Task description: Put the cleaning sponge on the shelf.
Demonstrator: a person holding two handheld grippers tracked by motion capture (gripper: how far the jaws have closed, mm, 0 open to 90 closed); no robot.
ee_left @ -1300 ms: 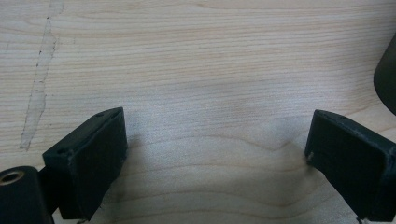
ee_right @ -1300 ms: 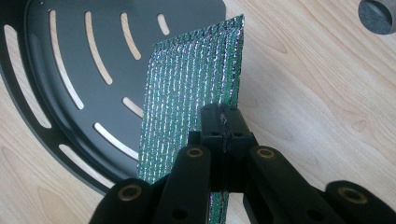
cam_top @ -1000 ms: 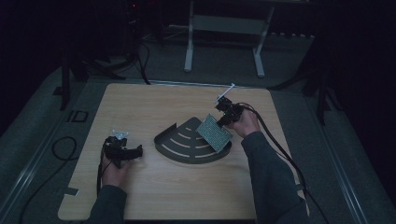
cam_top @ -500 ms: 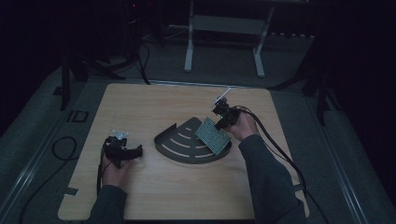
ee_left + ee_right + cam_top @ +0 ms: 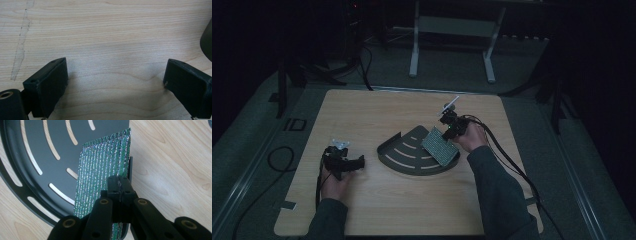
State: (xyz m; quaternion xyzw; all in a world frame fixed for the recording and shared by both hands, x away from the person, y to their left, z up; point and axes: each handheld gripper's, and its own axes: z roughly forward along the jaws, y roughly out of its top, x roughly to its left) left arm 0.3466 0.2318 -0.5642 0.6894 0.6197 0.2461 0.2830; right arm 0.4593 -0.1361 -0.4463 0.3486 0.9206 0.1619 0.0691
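- The left gripper (image 5: 357, 162) rests on the wooden table (image 5: 377, 115) at about eight o'clock, its jaws spread wide over bare wood.
- A dark slotted fan-shaped tray (image 5: 404, 155) lies at the centre.
- At three o'clock, the right gripper (image 5: 119, 185) pinches a silvery-green mesh pad (image 5: 100, 172), tilted over the tray's right edge.

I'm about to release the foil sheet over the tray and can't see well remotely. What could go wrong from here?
1. The right tongs pinch the foil sheet near one edge, so it could slip or twist.
2. The sheet sits tilted at the black slotted tray's straight wall, so it may tip out onto the table.
3. The left tongs rest open, apart from the tray, so nothing steadies it.
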